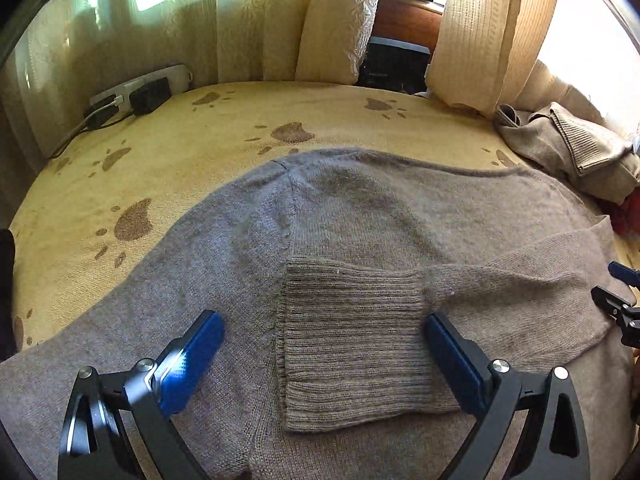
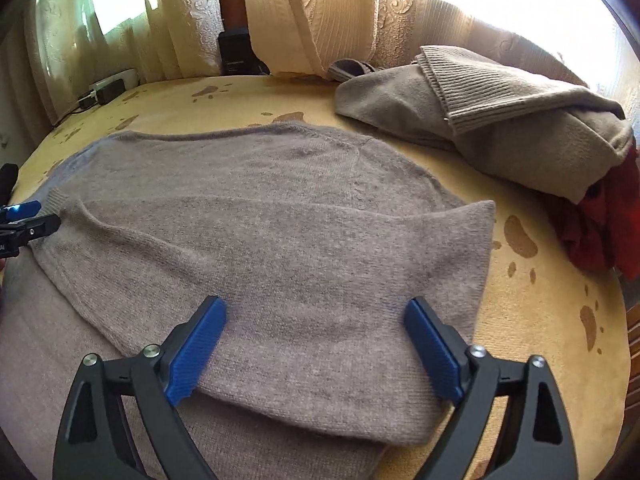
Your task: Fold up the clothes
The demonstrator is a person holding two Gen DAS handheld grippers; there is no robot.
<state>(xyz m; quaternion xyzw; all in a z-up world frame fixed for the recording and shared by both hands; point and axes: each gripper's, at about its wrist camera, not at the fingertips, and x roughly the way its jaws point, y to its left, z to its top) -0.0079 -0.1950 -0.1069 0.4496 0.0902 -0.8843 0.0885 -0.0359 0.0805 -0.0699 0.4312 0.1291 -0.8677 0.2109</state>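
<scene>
A grey-brown knitted sweater [image 1: 360, 208] lies flat on a yellow paw-print cover [image 1: 192, 128]. One sleeve is folded across the body, its ribbed cuff [image 1: 352, 340] lying between the blue pads of my left gripper [image 1: 324, 328], which stands open just above it. In the right wrist view the same sweater [image 2: 260, 208] shows the folded sleeve running across it. My right gripper [image 2: 316, 312] is open above the sleeve's wide end, with only flat fabric between its fingers. The left gripper [image 2: 24, 220] shows at the left edge of that view.
A pile of beige knitwear [image 2: 500, 120] with a red garment [image 2: 600, 216] under it lies at the back right. A power strip with plugs [image 1: 136, 92] sits at the back left. Cream curtains [image 1: 260, 20] hang behind the cover.
</scene>
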